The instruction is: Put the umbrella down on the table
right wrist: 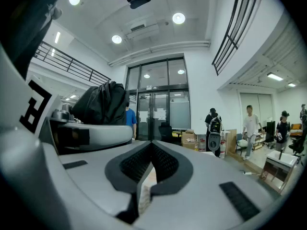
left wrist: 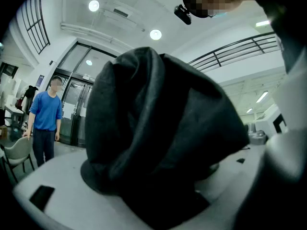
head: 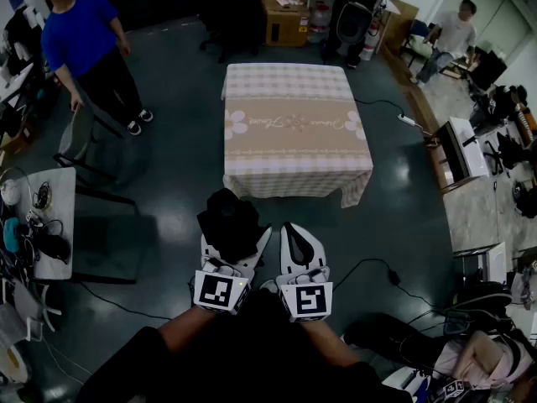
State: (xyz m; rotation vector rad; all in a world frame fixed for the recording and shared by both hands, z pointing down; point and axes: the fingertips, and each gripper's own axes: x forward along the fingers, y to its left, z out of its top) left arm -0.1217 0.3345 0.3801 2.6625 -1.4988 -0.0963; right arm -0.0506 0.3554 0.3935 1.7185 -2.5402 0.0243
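Observation:
A black folded umbrella (head: 228,223) sits bunched between the jaws of my left gripper (head: 235,238), which is shut on it with the jaws standing wide. In the left gripper view the umbrella (left wrist: 158,128) fills the middle and hides the pads. My right gripper (head: 295,232) is just to the right of it, shut, with nothing held; its pads meet in the right gripper view (right wrist: 151,145). There the umbrella (right wrist: 103,104) shows at the left. Both grippers hover over the dark floor, short of the table (head: 289,124) with its checked cloth, which lies straight ahead.
A person in blue (head: 84,40) stands at the far left by a chair (head: 84,141). A cluttered desk (head: 50,225) is at the left, cardboard boxes (head: 285,11) behind the table, desks (head: 474,208) on the right. A cable (head: 377,271) crosses the floor.

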